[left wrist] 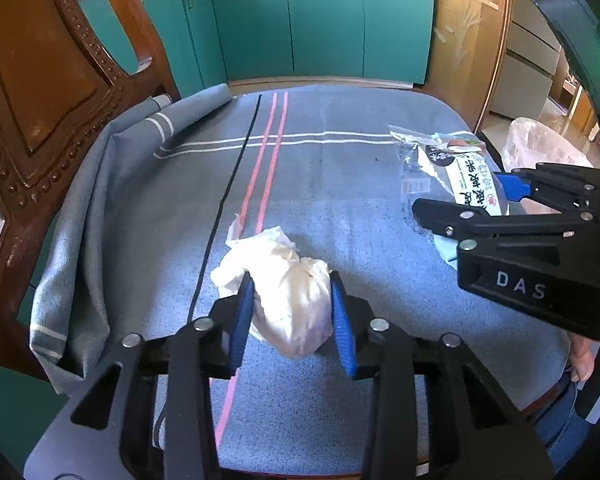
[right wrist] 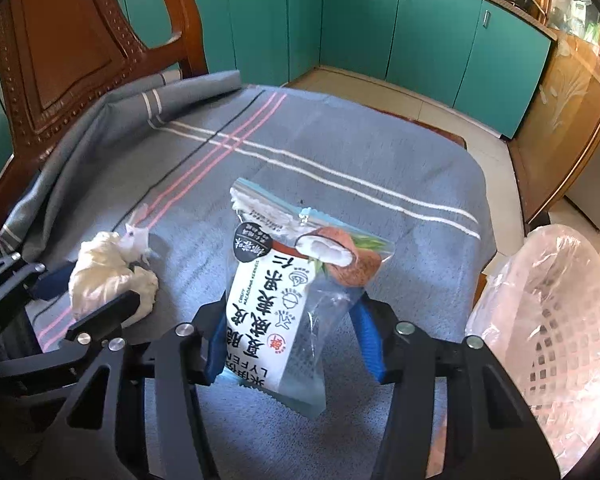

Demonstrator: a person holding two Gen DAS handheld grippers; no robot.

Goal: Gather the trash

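Both grippers hold trash: left gripper (left wrist: 292, 314) pinches the tissue wad (left wrist: 284, 292), right gripper (right wrist: 292, 340) clamps the snack bag (right wrist: 288, 292) (bin (right wrist: 560, 320) waits near right).

A grey-blue striped cloth (left wrist: 320, 184) (bunched at one corner) covers the table.

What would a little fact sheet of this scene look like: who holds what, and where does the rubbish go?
Surface: table under a grey-blue striped cloth
Left gripper: closed around a crumpled white tissue wad
Right gripper: closed on a snack wrapper with a coconut picture
Wrapper state: raised, its top end off the cloth
Bin: white lattice basket lined with a thin plastic bag, at the table's right edge
Nearby: carved wooden chair, teal cabinets
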